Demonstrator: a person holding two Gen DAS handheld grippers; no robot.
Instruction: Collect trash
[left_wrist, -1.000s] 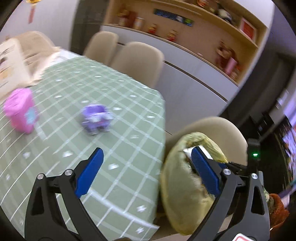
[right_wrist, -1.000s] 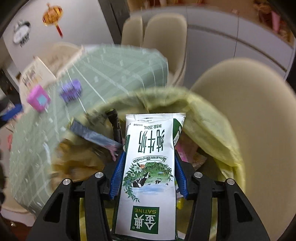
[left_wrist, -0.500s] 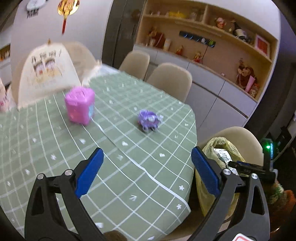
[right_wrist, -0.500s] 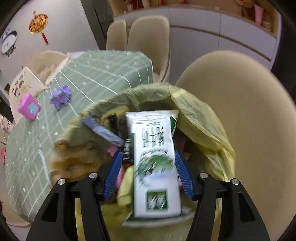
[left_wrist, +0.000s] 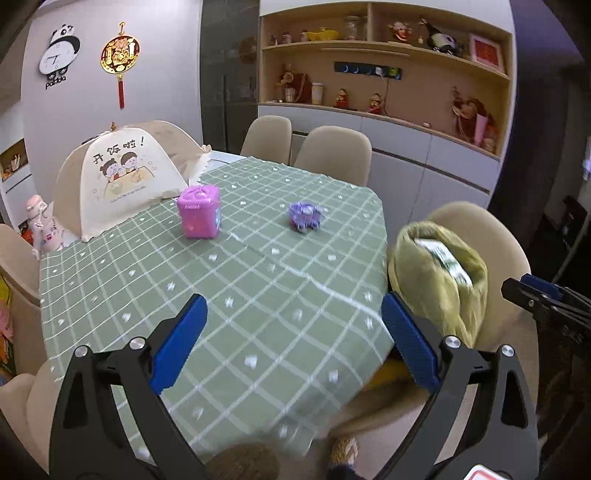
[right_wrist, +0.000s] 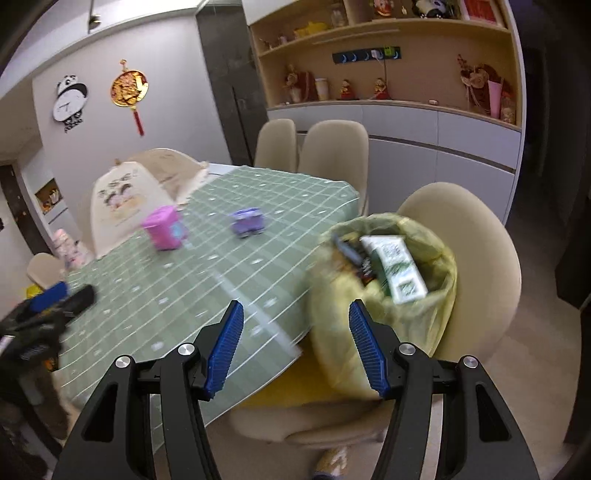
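Green-checked worktop (left_wrist: 258, 295) beside the trash bag (right_wrist: 388, 314): your milk carton (right_wrist: 395, 266), light and crushable, lies inside it. Both tongs, left (left_wrist: 291, 343) and right (right_wrist: 295, 347), gape empty; grip its flat sides.

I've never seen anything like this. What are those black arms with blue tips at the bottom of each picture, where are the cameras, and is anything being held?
There is no robot here. A person holds a two-finger gripper in each hand, and a wide-angle camera on each gripper looks forward along its fingers. So one picture looks out from the left gripper, the other from the right gripper. The blue parts are the finger pads.

Both grippers are open and hold nothing. The right one's jaws have just been opening, and nothing is between them now.

On the green checked tablecloth stand a pink box, a small purple toy and a cloth food cover. Beside the table, a yellow trash bag sits on a beige chair, with a milk carton lying in its open top.
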